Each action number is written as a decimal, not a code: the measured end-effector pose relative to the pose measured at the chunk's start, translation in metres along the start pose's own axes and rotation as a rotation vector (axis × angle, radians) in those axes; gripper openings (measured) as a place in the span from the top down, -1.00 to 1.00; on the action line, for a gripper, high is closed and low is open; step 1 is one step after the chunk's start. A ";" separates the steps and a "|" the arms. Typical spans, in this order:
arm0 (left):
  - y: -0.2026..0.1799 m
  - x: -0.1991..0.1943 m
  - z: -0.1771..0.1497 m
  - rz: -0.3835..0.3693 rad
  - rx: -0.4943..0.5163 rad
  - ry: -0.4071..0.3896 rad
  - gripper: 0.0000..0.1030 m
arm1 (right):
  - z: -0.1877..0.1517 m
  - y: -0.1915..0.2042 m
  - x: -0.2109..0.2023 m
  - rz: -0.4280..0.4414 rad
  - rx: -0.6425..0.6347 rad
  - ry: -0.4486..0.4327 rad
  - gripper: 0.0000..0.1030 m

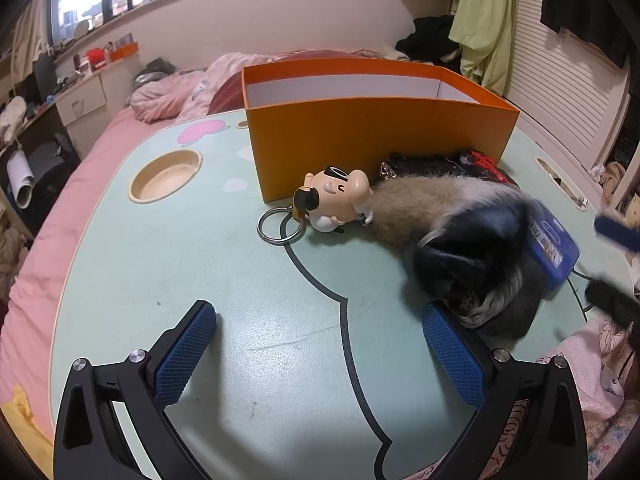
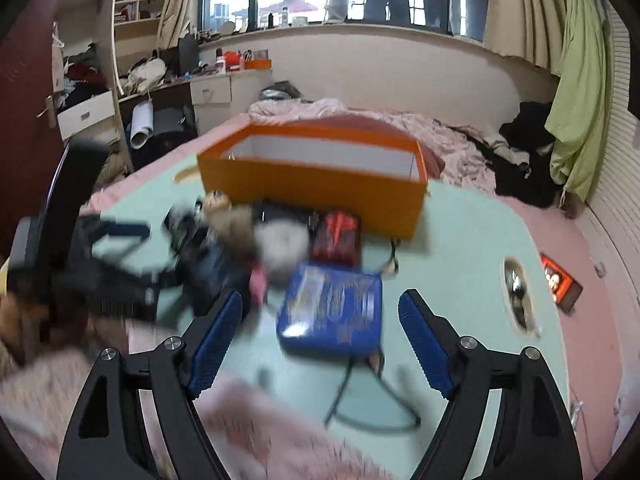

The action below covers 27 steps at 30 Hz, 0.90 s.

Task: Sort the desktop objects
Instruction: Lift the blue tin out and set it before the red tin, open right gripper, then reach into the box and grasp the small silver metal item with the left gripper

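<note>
On the mint-green lap table stands an open orange box, its white inside showing nothing. In front of it lie a pig figurine keychain with a metal ring, a long furry tail, a black and red packet and a blue flat box. My left gripper hovers open over bare table, its right finger next to the fur. My right gripper is open, and the blue box lies just ahead between its fingers, untouched.
The table rests on a pink bed with crumpled bedding behind the box. A round cup recess sits at the table's left, a handle slot at its right. A black cable curls near the front edge. A phone lies on the bed.
</note>
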<state>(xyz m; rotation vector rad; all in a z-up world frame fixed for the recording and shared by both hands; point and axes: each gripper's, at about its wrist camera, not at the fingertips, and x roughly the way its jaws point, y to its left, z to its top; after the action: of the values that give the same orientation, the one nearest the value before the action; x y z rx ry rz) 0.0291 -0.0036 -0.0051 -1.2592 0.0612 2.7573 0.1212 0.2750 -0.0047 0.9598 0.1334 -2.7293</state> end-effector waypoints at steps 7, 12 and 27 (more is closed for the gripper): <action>0.000 0.001 0.000 0.001 0.002 0.000 -0.99 | -0.019 0.000 0.025 -0.007 0.006 0.107 -0.74; 0.002 -0.005 0.002 -0.011 -0.003 -0.016 -0.87 | -0.022 -0.006 0.028 -0.031 0.031 0.107 -0.98; 0.003 -0.010 0.163 -0.003 0.137 0.160 0.51 | -0.022 -0.005 0.026 -0.033 0.033 0.105 -0.99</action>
<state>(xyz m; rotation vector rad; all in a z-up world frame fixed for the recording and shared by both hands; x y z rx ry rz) -0.0870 0.0060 0.1093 -1.4376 0.2572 2.5933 0.1137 0.2782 -0.0376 1.1207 0.1242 -2.7187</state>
